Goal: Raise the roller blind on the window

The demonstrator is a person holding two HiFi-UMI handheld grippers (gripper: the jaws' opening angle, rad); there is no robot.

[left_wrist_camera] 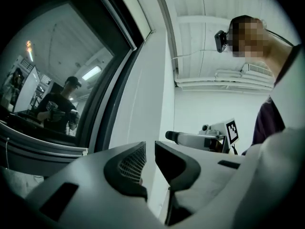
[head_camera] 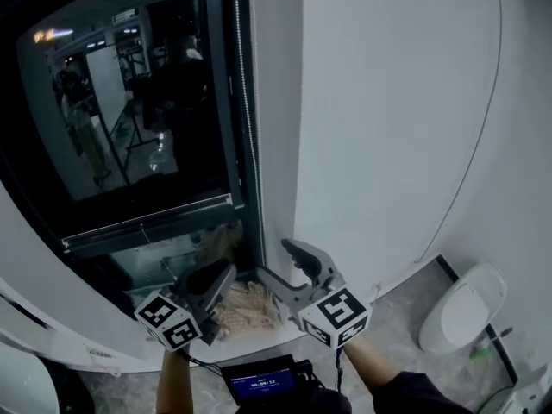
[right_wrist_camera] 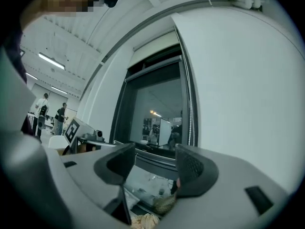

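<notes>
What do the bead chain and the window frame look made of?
Bead chain: small pale beads in a row, slight gloss; plastic or metal, unclear.
Window frame: dark, smooth straight bars with dull sheen; probably painted metal.

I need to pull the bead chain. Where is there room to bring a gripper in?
Free: the bare white wall between the bead chain and the thin cable. Crowded: low at the window corner, where the left gripper, the open right gripper and a tan heap cluster.
</notes>
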